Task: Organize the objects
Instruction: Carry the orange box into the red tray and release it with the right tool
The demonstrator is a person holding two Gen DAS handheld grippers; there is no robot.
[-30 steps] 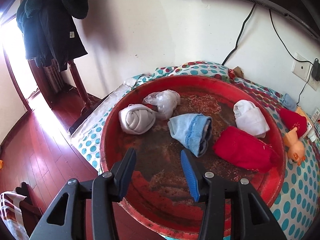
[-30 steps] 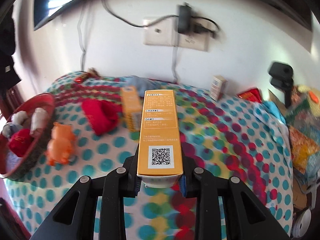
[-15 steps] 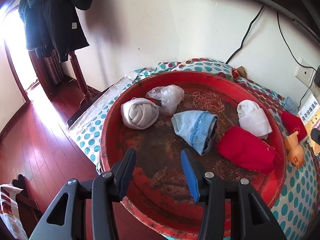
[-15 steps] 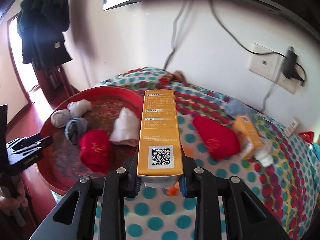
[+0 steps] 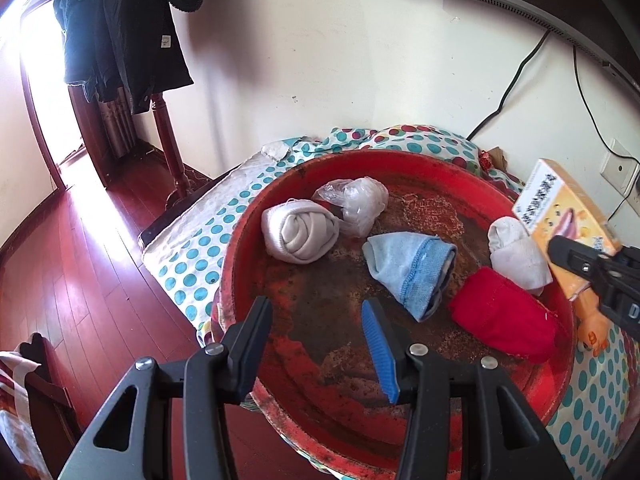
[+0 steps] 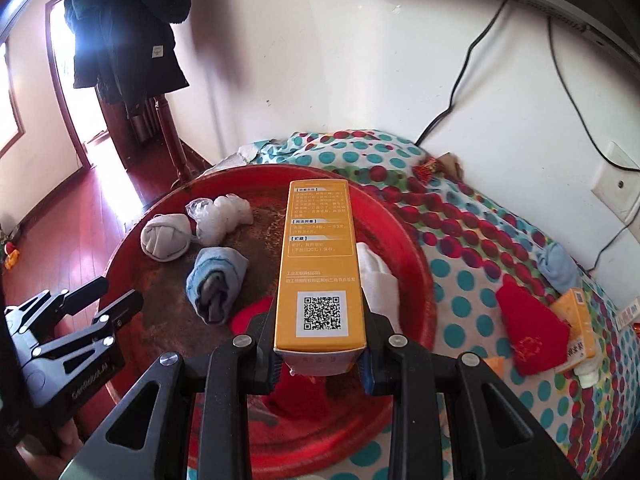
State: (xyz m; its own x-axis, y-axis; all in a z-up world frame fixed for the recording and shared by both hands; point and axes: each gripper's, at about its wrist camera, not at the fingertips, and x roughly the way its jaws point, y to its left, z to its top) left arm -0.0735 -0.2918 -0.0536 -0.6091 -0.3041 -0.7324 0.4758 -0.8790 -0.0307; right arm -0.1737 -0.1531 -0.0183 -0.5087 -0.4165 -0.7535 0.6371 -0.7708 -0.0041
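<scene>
Now we tilt our right gripper (image 6: 322, 364) downward, its jaws clamped on a tall orange cardboard box (image 6: 320, 268) held above the round red worn tray (image 6: 416, 264). Its top face carries a QR code and small print we cannot read. Our left gripper (image 5: 316, 344) hangs over the tray's near rim, jaws apart and empty.

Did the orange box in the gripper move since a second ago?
Yes. The orange box, clamped in the right gripper, swung across the dotted bedspread and now hangs above the red basin.
</scene>
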